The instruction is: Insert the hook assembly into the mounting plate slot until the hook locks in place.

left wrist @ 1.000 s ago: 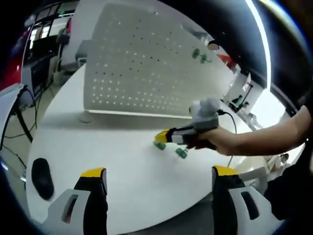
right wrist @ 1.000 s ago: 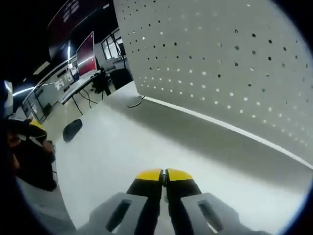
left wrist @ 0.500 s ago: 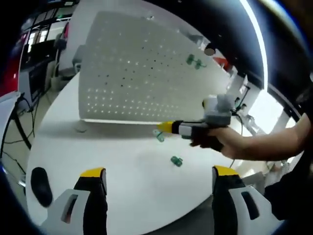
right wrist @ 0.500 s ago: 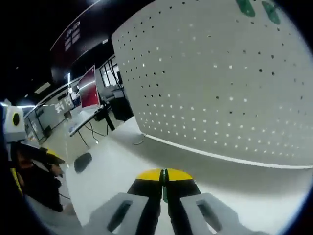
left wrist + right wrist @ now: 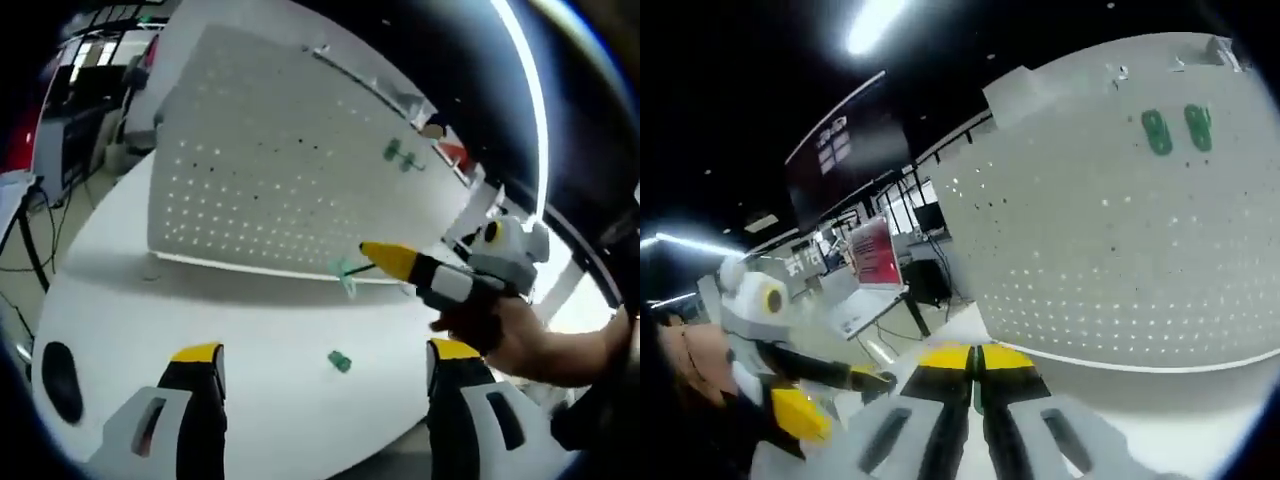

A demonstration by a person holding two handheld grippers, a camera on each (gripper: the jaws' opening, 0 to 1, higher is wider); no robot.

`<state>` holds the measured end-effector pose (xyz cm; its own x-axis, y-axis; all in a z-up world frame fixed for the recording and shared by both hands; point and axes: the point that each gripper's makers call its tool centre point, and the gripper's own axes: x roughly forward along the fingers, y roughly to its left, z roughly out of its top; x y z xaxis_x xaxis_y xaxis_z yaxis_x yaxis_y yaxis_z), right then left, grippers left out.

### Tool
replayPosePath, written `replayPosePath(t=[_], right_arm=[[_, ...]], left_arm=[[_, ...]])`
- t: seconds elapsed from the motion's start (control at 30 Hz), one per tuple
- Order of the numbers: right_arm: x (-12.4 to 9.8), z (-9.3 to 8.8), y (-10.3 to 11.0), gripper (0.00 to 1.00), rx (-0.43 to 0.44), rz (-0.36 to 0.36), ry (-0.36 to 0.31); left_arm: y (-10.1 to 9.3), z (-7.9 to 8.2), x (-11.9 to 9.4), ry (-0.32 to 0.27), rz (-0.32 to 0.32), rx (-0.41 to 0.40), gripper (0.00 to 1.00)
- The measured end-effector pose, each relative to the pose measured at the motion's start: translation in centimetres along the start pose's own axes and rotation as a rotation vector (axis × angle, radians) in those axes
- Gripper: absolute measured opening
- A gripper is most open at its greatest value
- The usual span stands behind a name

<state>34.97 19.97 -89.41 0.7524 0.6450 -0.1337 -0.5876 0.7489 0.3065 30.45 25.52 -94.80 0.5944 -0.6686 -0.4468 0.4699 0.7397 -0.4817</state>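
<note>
The green hook [image 5: 346, 272] you are carrying sits clamped at the tip of your right gripper [image 5: 372, 254], whose yellow-tipped jaws are pressed together on it. In the left gripper view it hangs in the air just in front of the lower edge of the white perforated mounting plate [image 5: 260, 170], apart from the surface [image 5: 260, 330] below. In the right gripper view your right gripper [image 5: 975, 358] shows its two yellow tips closed against each other, with only a thin sliver of green between them, so the hook itself is nearly hidden there.

A second green hook [image 5: 340, 361] lies loose on the surface, between your left gripper's jaws in the picture and nearer to you than the held one. Two more green hooks [image 5: 398, 154] are already seated high on the plate, side by side near its upper right; the right gripper view shows the same pair [image 5: 1177, 129] upright near the plate's top edge.

Your left gripper [image 5: 318, 352] has its jaws spread wide apart and grasps nothing; it is low over the near part of the surface. Your hand [image 5: 520, 335] wraps the right gripper's grip.

A dark oval object [image 5: 58, 368], perhaps a mouse, rests on the surface at the far left. Behind the plate the room is dim, with desks and a red-lit screen [image 5: 872, 262].
</note>
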Motion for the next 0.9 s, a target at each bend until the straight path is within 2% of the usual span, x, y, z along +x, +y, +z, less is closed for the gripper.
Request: replayPosePath(t=[0.07, 0.17, 0.3, 0.4, 0.53, 0.67, 0.77, 0.9], right_arm=[[-0.8, 0.9, 1.4, 0.0, -0.021, 0.027, -0.027], [-1.9, 2.0, 3.1, 0.0, 0.003, 0.058, -0.067], [-2.4, 2.5, 4.1, 0.0, 0.022, 0.068, -0.097], [-2.6, 2.7, 4.7, 0.0, 0.011, 0.074, -0.115], [-3.0, 3.2, 5.7, 0.0, 0.023, 0.096, -0.145], [-3.1, 3.4, 6.5, 0.0, 0.033, 0.114, -0.155], [-3.2, 3.6, 7.2, 0.0, 0.022, 0.124, -0.161], [-3.2, 3.8, 7.8, 0.0, 0.018, 0.135, -0.167]], left_arm=[[-0.4, 0.5, 0.2, -0.013, -0.015, 0.006, 0.79], [-1.0, 1.1, 0.4, -0.033, -0.042, -0.012, 0.75], [-2.0, 1.6, 0.6, -0.041, -0.066, -0.005, 0.67], [-3.0, 2.0, 0.6, -0.054, -0.111, -0.034, 0.63], [-4.4, 3.2, 0.2, -0.1, -0.17, -0.068, 0.5], [-5.0, 3.5, 0.1, -0.105, -0.197, -0.069, 0.38], [-5.6, 3.6, -0.1, -0.109, -0.241, -0.107, 0.28], [-5.9, 3.5, -0.3, -0.103, -0.261, -0.127, 0.19]])
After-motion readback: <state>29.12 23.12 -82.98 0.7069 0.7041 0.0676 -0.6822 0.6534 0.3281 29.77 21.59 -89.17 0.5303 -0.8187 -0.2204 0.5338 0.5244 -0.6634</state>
